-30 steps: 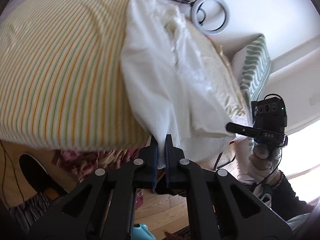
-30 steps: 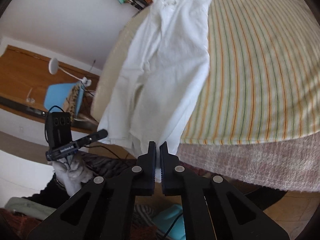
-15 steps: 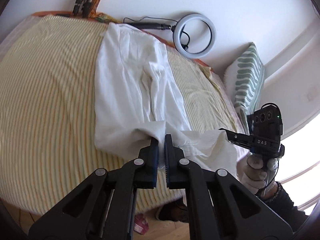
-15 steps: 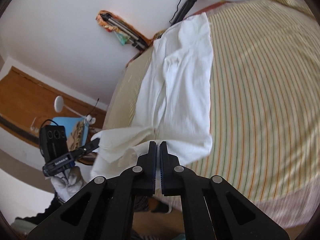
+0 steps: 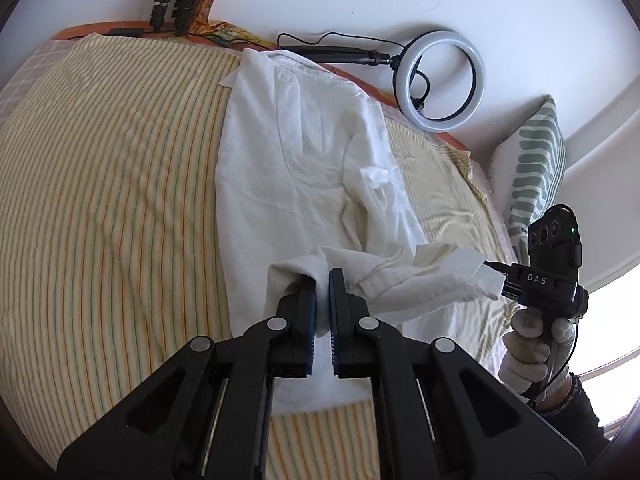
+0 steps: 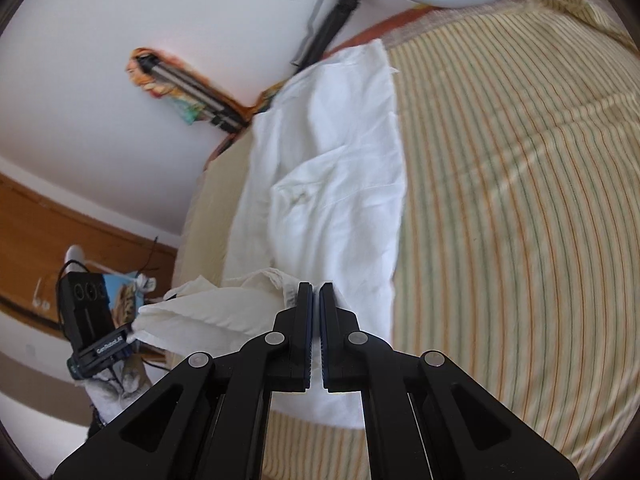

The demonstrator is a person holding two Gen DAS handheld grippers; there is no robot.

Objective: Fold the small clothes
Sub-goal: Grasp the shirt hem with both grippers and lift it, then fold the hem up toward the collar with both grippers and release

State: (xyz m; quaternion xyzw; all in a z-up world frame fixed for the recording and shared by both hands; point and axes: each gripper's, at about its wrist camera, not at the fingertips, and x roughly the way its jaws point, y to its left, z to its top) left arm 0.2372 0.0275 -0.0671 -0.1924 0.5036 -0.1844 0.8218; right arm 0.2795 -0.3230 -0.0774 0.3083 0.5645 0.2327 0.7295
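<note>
With both the left gripper (image 5: 322, 276) and the right gripper (image 6: 315, 290) pinching the hem corners of the white shirt (image 5: 304, 152) on the striped bed (image 5: 100, 200), we judge the fold lands best if we keep the hem taut and level toward the collar.

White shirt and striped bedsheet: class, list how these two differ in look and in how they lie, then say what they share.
1. The white shirt is plain; the striped bedsheet carries thin orange and green lines.
2. The bedsheet lies flat; the shirt's near edge is lifted, pinched by the left claw and the right claw.
Shared: both are light cloth on the bed.
</note>
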